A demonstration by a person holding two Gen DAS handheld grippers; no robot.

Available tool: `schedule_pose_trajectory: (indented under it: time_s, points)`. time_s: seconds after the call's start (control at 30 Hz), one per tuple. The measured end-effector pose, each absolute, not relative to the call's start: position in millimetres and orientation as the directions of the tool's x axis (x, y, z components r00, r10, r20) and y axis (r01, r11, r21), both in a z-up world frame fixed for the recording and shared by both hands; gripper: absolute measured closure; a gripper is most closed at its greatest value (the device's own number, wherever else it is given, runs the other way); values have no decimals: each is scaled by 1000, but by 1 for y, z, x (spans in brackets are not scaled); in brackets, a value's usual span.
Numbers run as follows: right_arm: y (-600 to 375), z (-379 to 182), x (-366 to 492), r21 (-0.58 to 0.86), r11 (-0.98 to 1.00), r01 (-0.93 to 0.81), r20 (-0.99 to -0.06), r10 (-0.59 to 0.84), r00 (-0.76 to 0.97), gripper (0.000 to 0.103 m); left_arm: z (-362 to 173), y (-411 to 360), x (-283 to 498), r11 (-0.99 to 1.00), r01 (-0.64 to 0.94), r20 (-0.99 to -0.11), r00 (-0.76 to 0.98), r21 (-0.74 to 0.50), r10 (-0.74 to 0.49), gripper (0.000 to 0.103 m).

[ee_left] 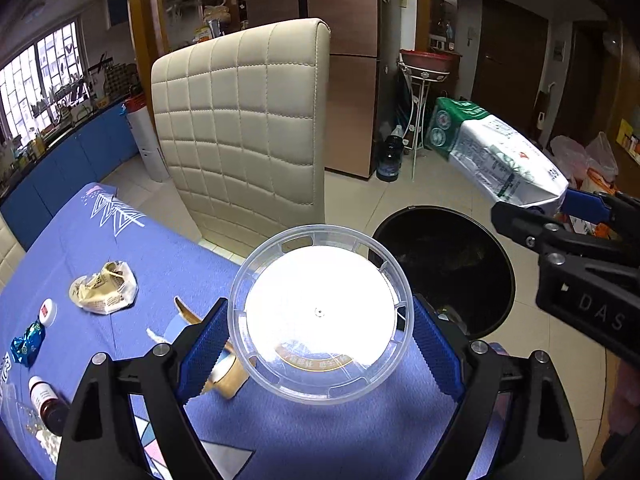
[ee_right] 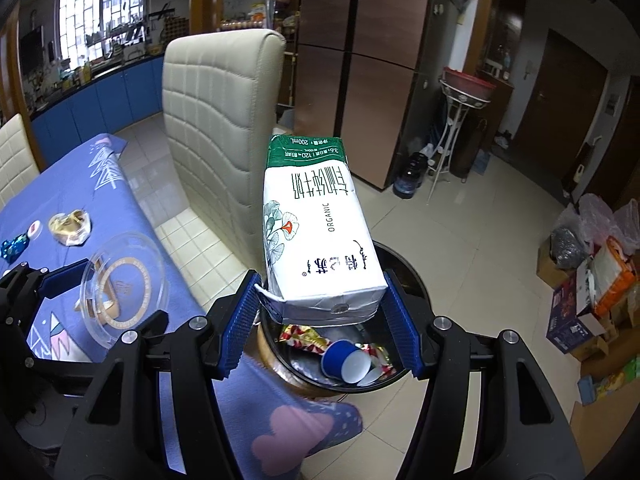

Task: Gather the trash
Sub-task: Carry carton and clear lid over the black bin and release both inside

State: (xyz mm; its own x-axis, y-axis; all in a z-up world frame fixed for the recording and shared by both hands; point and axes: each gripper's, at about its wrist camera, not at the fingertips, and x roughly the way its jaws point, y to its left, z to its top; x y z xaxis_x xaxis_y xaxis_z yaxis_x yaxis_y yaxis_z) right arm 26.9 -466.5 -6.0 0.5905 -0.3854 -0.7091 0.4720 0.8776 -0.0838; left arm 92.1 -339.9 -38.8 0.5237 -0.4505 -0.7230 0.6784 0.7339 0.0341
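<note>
Tiled floor lay open beyond the black trash bin (ee_right: 404, 280), which stood hard against the corner of the table with the blue cloth (ee_left: 180, 264). A cream quilted chair (ee_left: 240, 120) stood just behind the bin, close to the table edge, leaving a narrow gap of floor.

The right gripper (ee_right: 320, 320) was clamped on the white and green milk carton (ee_right: 316, 232) at its lower end, held directly over the bin's open mouth. Inside the bin lay a blue paper cup (ee_right: 344, 360) and printed wrappers.

The left gripper (ee_left: 320, 344) was clamped on a clear round plastic lid (ee_left: 320, 316), held over the table's edge just beside the bin rim.

Farther from the bin, on the cloth, lay a crumpled bag (ee_left: 106, 286), a blue foil wrapper (ee_left: 26, 344) and a small bottle (ee_left: 46, 402).
</note>
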Motion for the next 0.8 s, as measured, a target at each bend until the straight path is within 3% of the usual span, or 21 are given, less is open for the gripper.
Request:
schedule_pose_trajectory:
  time_s: [0.4,0.53,0.8]
  points:
    - [-487,-5,23,-115,870,479,-695,-415,587,40,-33,-354,95,748,664,-700,542,19,-464,18]
    - [-496,-9,23,-126,859,496,-668,-443,598,35,-37,-358,95,761,648,-689,564,28,-455,18]
    - [-525,-23,15,-61,839,540,-673,-434,599,34,-42,-372,85,774,630,-693,585,61,-421,18]
